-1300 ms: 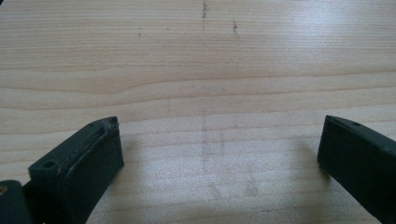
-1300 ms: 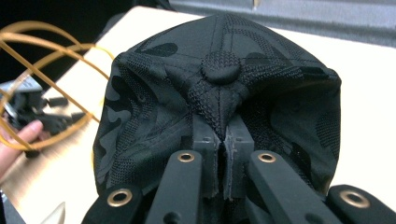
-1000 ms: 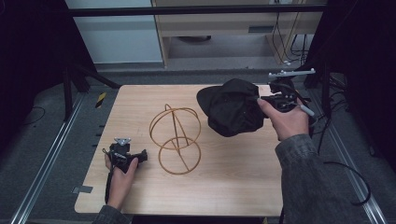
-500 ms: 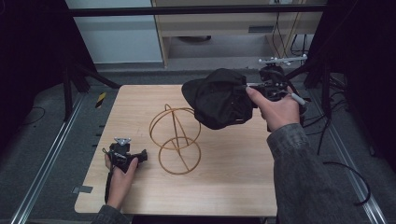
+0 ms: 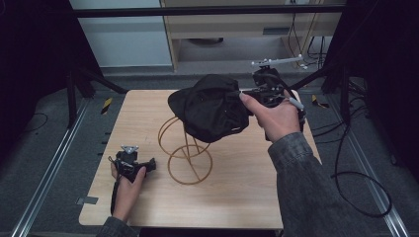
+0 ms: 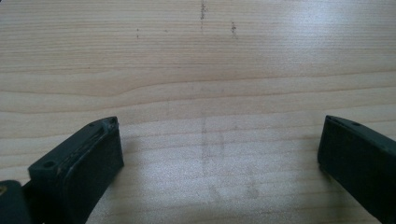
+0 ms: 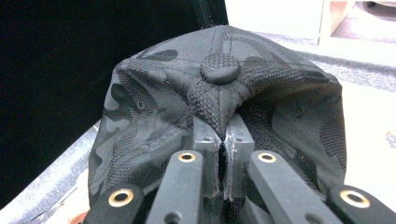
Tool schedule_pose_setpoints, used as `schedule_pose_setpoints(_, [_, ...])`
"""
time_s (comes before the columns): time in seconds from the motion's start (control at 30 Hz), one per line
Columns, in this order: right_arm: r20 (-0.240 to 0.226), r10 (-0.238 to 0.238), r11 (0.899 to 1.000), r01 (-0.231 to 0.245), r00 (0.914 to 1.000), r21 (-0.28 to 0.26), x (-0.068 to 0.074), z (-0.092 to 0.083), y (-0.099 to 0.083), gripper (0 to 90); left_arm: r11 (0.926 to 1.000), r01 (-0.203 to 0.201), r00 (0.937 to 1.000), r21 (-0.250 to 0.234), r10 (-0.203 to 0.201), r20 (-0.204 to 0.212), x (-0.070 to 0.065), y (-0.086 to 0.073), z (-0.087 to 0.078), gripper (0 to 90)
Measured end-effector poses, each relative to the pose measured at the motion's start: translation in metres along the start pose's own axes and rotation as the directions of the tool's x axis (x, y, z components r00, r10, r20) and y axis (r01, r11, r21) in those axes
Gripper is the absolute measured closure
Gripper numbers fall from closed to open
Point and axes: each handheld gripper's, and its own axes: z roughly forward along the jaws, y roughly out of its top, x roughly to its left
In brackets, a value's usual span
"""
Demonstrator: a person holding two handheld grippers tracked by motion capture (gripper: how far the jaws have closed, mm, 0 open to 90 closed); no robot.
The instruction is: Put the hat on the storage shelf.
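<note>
A black camouflage cap [image 5: 210,106] hangs in the air above the wire stand [image 5: 185,150], a tan frame of rings on the wooden table [image 5: 247,197]. My right gripper [image 5: 243,94] is shut on the cap's crown fabric. In the right gripper view the jaws meet just below the top button of the cap [image 7: 219,88], pinching the cloth at my right gripper [image 7: 222,140]. My left gripper [image 5: 148,164] rests on the table at the front left, held by a hand. In the left gripper view my left gripper [image 6: 219,144] stands open over bare wood, nothing between its fingers.
Metal rails [image 5: 54,163] run along both sides of the table. A dark frame post [image 5: 71,94] stands at the back left. Cables [image 5: 346,158] trail on the floor to the right. A cabinet [image 5: 247,24] sits beyond the table's far edge.
The right gripper has carried the cap up off the table and leftward, from the back right to over the wire stand. The left gripper has stayed put.
</note>
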Motion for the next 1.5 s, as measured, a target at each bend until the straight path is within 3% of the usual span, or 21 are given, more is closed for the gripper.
schedule_pose_setpoints(0.57, [-0.054,-0.013,0.999,0.015,0.9985,0.047,0.017,0.028,-0.012,86.2,1.0,0.003,1.0,-0.004,-0.003,0.0,0.0,0.0,0.0,0.0])
schedule_pose_setpoints(0.87, [-0.054,-0.044,0.996,0.048,0.9975,0.077,0.028,0.038,-0.015,86.1,1.0,0.003,1.0,-0.004,-0.003,0.002,0.0,0.0,0.001,0.0])
schedule_pose_setpoints(1.13, [-0.07,-0.047,0.991,0.055,0.9965,0.118,0.027,0.055,-0.027,86.0,1.0,-0.001,1.0,-0.002,0.001,0.003,0.001,0.001,0.001,0.0])
schedule_pose_setpoints(1.5, [-0.068,-0.056,0.987,0.065,0.9962,0.149,0.027,0.065,-0.035,85.9,1.0,-0.002,1.0,-0.002,0.002,0.004,0.001,0.001,0.001,0.0])
